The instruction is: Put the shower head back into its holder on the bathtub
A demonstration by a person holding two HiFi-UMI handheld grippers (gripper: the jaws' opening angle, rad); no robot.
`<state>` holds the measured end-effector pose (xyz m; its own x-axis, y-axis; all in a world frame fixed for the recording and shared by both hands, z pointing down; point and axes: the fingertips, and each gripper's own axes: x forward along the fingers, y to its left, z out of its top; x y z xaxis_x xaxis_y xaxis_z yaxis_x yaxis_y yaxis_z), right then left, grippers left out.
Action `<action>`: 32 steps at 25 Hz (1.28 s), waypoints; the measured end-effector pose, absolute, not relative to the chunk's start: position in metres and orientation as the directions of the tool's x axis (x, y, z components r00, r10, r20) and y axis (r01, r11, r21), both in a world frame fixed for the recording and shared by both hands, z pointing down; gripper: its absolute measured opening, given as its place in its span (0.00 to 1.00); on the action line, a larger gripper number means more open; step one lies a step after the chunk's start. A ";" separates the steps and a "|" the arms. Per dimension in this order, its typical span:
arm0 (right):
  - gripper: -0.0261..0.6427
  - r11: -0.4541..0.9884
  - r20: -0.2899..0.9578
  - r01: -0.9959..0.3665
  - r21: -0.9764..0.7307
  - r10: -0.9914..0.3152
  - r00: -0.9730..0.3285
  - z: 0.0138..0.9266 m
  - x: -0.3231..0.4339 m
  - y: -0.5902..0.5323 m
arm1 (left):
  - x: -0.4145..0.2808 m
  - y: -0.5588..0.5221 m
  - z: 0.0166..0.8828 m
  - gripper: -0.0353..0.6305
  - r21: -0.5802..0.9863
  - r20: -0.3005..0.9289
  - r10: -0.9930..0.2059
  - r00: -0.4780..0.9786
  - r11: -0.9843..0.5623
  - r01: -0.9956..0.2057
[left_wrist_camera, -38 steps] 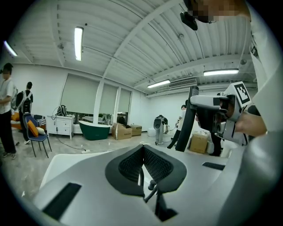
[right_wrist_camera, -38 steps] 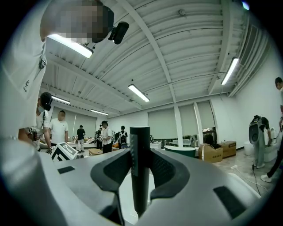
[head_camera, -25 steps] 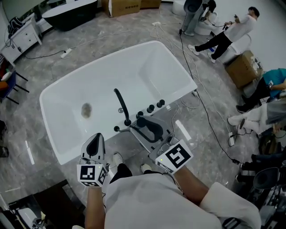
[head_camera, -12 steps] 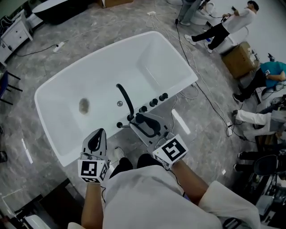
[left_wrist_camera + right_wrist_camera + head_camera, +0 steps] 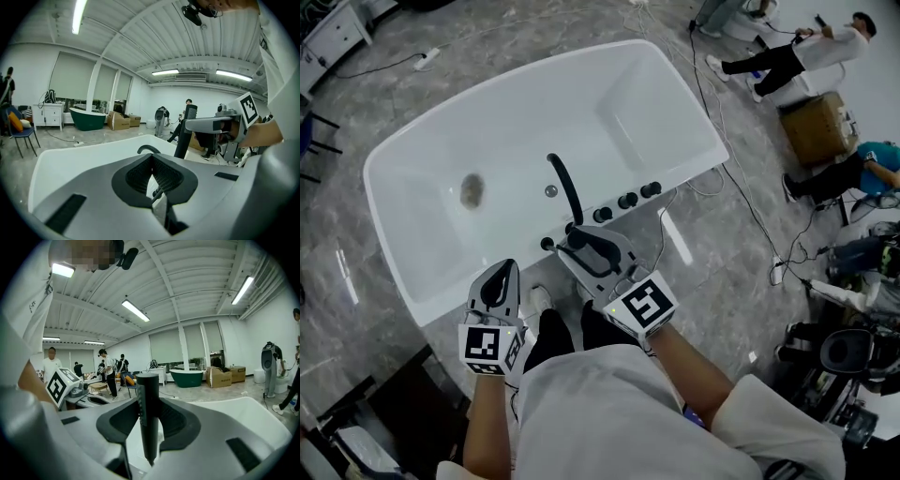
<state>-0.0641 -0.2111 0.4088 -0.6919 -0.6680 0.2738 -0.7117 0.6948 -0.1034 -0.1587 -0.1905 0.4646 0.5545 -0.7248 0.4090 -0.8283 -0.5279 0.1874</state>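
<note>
Black shower head (image 5: 147, 418) stands upright, clamped in the right hand-held gripper (image 5: 583, 244) at the bathtub (image 5: 534, 73) rim beside the spout (image 5: 565, 187). It appears picked up but not yet seated in its holder. The left hand-held gripper (image 5: 500, 279) hangs nearby, jaws together on nothing.

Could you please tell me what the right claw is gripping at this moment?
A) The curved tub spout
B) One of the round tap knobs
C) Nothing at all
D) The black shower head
D: in the right gripper view, the black shower head stands upright, clamped between the pads of the right claw.
</note>
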 end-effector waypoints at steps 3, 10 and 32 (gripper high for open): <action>0.25 0.717 0.294 -0.686 -0.120 -0.635 -0.715 0.427 -0.067 -0.217 | -0.158 -0.190 0.473 0.07 0.194 0.421 -0.740 0.525 -0.492 -0.849; 0.25 0.740 0.366 -0.656 -0.148 -0.575 -0.732 0.471 -0.071 -0.223 | -0.162 -0.184 0.504 0.07 0.213 0.462 -0.748 0.476 -0.427 -0.879; 0.25 0.666 0.478 -0.720 -0.195 -0.576 -0.663 0.575 -0.083 -0.233 | -0.170 -0.199 0.565 0.07 0.264 0.467 -0.732 0.495 -0.419 -0.869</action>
<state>-0.0829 -0.2330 0.5752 -0.6632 -0.5761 0.4778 -0.7196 0.6663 -0.1955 -0.1701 -0.1989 0.5651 0.4952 -0.7324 0.4672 -0.8688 -0.4193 0.2636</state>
